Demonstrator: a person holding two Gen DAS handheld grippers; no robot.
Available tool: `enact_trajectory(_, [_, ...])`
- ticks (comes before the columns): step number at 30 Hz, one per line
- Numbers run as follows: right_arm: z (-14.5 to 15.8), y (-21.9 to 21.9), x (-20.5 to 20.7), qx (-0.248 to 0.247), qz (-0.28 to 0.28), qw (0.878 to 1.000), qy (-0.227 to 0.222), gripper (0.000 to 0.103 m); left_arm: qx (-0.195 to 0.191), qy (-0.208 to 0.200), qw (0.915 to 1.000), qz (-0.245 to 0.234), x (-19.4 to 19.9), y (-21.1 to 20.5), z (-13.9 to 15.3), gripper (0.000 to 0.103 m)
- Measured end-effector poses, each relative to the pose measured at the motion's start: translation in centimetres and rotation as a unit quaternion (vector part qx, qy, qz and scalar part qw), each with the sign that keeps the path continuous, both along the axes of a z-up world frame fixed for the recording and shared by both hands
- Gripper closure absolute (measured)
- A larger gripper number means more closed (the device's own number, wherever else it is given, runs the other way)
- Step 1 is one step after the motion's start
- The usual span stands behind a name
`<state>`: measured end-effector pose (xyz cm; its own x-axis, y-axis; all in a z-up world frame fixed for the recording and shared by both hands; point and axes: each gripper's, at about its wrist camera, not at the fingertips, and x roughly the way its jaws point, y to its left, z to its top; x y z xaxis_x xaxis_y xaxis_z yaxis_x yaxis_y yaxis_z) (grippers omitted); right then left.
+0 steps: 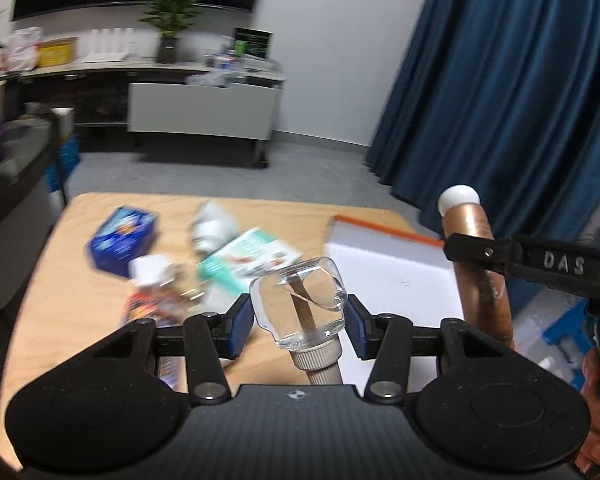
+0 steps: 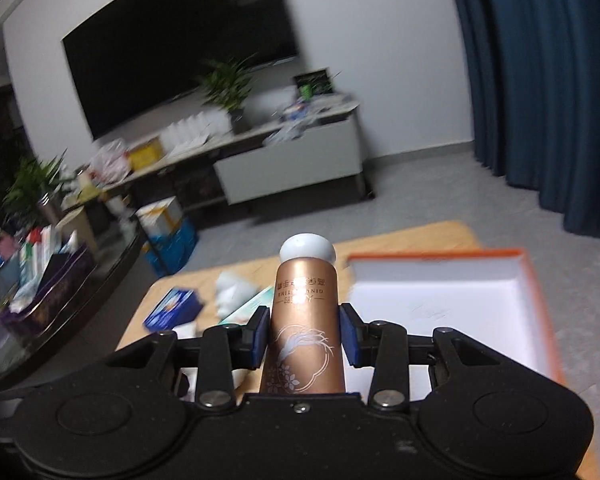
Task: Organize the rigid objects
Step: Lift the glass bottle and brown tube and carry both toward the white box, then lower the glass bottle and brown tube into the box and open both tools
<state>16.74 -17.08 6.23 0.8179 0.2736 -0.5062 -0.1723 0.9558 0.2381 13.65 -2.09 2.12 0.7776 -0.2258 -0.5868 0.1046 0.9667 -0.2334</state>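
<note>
My left gripper [image 1: 299, 320] is shut on a clear glass dropper bottle [image 1: 304, 302] with a beige ribbed cap, held above the wooden table [image 1: 60, 280]. My right gripper [image 2: 304, 334] is shut on a copper-coloured tube [image 2: 302, 320] with a white cap pointing up; in the left wrist view the same copper tube [image 1: 480, 264] stands at the right, clamped in the right gripper's black fingers [image 1: 476, 248]. An open box with a white inside and orange rim [image 2: 440, 300] lies on the table's right part, below both grippers.
On the table's left lie a blue carton [image 1: 124, 240], a teal and white packet [image 1: 248, 260], a white tube [image 1: 212, 228] and several small packs. A dark round table [image 2: 60, 300] loaded with items stands left. A blue curtain [image 1: 500, 100] hangs right; a sideboard [image 1: 200, 112] stands behind.
</note>
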Motion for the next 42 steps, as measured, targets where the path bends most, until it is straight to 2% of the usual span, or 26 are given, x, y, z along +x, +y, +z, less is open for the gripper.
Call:
enact_trajectory(4, [1.7, -3.6, 0.8, -0.012, -0.030, 0.999, -0.004, 0.057, 0.015, -0.005, 0.9986, -0.050, 2.7, -3.6, 2.0, 0.054])
enact_trajectory(8, [3.0, -6.2, 1.3, -0.013, -0.053, 0.998, -0.015, 0.057, 0.036, -0.029, 0.9953, -0.085, 5.1, -7.1, 3.9, 0.054])
enact_trajectory(12, [1.9, -7.3, 1.9, -0.009, -0.062, 0.998, -0.009, 0.057, 0.025, -0.026, 0.9943, -0.100, 6.1, -8.9, 3.3, 0.054])
enact_trajectory(17, [-0.5, -7.7, 3.4, -0.004, -0.064, 0.998, 0.016, 0.057, 0.035, 0.000, 0.9942, -0.102, 6.8, -9.9, 0.5, 0.054])
enact_trajectory(23, [-2.3, -7.8, 4.4, 0.000, -0.067, 0.997, 0.032, 0.057, 0.036, 0.024, 0.9947, -0.094, 8.3, -9.5, -1.4, 0.054])
enact_trajectory(27, [-2.7, -7.6, 5.0, -0.005, -0.070, 0.997, 0.036, 0.057, 0.039, 0.029, 0.9943, -0.095, 9.6, -9.7, -1.6, 0.054])
enact_trajectory(42, [-4.1, -7.6, 6.4, -0.023, -0.076, 0.996, 0.048, 0.057, 0.042, 0.039, 0.9938, -0.095, 9.8, -10.8, -1.6, 0.054])
